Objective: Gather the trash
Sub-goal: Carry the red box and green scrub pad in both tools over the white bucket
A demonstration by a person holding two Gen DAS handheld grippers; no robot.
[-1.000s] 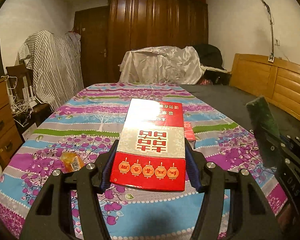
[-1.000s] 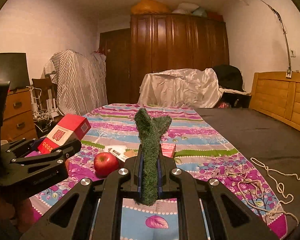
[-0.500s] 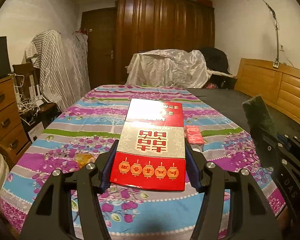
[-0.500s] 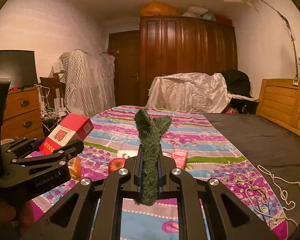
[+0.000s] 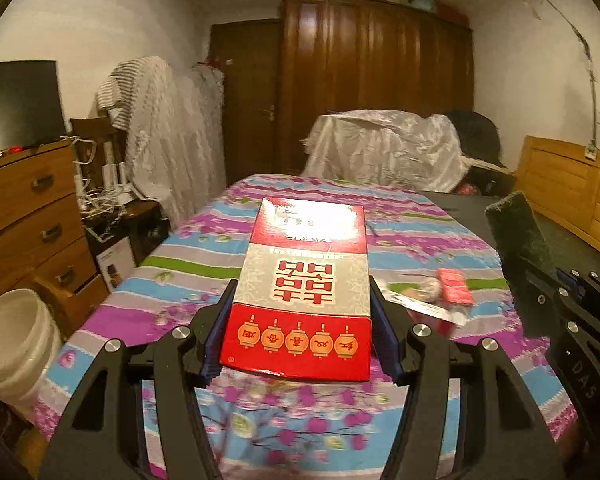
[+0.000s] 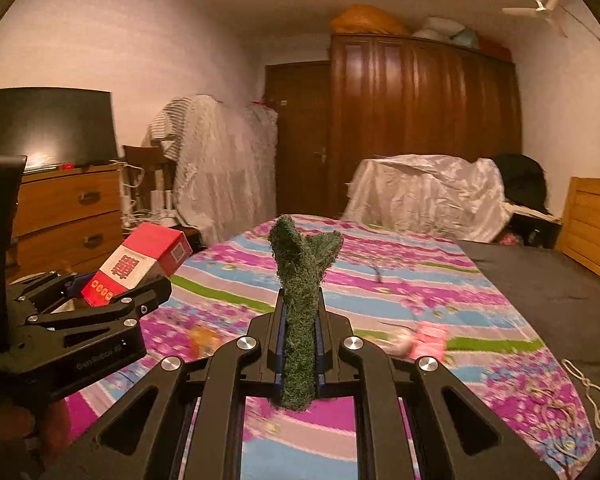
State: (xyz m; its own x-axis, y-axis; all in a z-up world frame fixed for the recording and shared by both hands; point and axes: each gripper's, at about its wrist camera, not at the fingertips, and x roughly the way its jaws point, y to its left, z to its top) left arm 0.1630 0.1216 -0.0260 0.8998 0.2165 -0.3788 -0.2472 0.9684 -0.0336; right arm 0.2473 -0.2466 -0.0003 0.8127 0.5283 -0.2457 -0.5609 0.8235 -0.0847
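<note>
Left hand-held gripper level, clamping red box, right hand-held gripper pinching green scrap

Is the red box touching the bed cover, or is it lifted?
Apart. In the right wrist view the red box sits clamped in the left hand-held gripper, raised clear of the bed cover, with the dresser visible behind it.

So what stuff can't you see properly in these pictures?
- Small trash on the bedspread: motion blur in both views; only a red packet shows clearly.
- Inside the white bucket: cut off by the left wrist view's edge.
- Bed under the red box: hidden by the box in the left gripper.
- Green scrap: its lower end sits between the right gripper's jaws.
- Rope: runs off the edge.
</note>
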